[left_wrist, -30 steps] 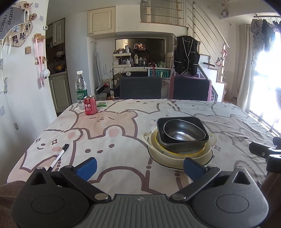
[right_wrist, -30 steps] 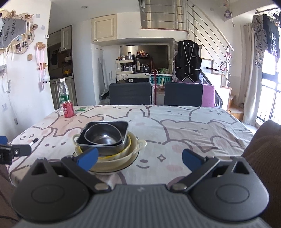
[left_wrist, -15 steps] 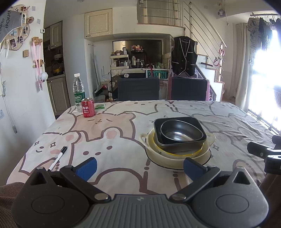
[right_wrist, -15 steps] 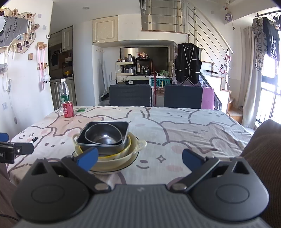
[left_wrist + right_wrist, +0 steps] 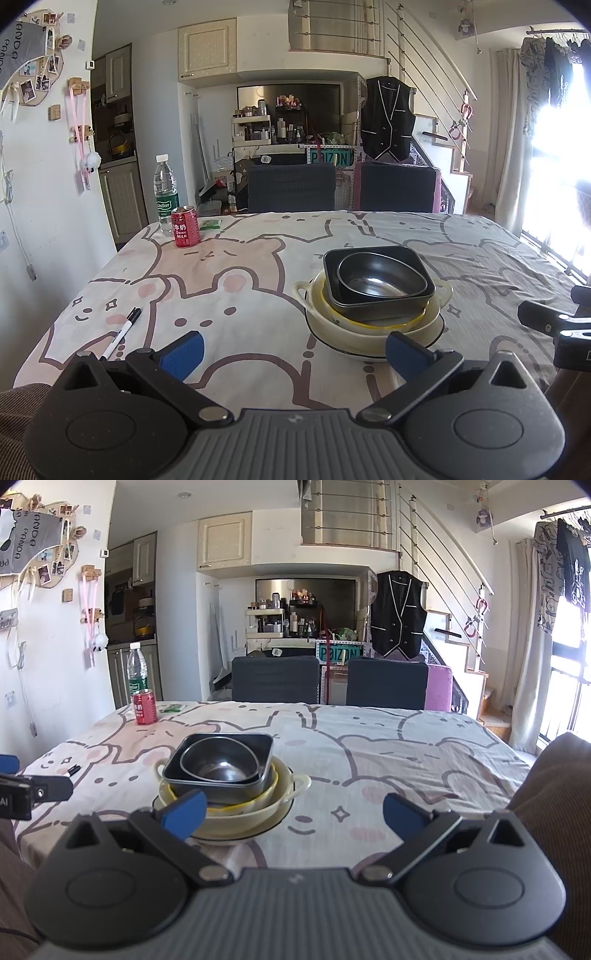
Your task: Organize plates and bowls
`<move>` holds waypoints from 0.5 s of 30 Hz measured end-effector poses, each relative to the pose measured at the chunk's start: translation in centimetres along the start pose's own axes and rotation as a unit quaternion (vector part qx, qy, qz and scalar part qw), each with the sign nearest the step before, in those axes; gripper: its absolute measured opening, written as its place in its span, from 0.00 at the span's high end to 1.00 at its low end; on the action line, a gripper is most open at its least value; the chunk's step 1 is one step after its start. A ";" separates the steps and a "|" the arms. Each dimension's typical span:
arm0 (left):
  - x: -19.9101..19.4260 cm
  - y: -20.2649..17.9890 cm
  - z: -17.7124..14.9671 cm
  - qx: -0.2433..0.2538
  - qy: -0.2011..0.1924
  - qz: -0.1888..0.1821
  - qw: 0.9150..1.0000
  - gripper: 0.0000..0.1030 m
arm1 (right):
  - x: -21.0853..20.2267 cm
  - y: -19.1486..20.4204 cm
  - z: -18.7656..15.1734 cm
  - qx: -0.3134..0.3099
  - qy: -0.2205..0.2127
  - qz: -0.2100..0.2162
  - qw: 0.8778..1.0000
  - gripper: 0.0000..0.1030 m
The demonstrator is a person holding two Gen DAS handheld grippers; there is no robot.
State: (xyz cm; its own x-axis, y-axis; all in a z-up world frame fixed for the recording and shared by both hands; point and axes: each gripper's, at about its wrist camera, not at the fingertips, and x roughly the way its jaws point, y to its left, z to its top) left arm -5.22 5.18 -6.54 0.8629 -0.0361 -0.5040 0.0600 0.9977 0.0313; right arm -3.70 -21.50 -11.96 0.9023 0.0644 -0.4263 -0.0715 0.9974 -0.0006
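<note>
Both claws gape wide and empty: left gripper and right gripper flank the upright stack of bowls, touching nothing.

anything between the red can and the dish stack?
No objects: between the red can and the dish stack only printed tablecloth shows. The left wrist view shows it best; the right wrist view agrees. The pen lies off that line.

Bare tablecloth around dish stack, marker pen near-left, can far-left
</note>
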 end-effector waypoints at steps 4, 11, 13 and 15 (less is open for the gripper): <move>0.0 0.0 0.0 0.000 0.000 0.000 1.000 0.00 | 0.0 -0.1 0.0 0.000 0.000 -0.001 1.000 0.00; 0.0 0.0 0.0 0.000 0.000 0.000 1.000 0.00 | 0.1 -0.1 0.0 -0.002 0.001 -0.001 1.000 0.00; 0.0 0.0 0.0 0.000 0.000 0.000 1.000 0.00 | 0.2 -0.1 -0.1 -0.003 0.002 -0.001 1.000 0.00; 0.0 0.0 0.0 0.000 0.000 -0.001 1.000 0.00 | 0.2 -0.2 -0.1 -0.003 0.002 -0.001 1.000 0.00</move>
State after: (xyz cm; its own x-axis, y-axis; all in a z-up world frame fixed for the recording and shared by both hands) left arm -5.21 5.22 -6.54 0.8631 -0.0372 -0.5036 0.0608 0.9977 0.0305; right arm -3.58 -21.67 -12.10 0.9010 0.0627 -0.4293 -0.0729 0.9973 -0.0073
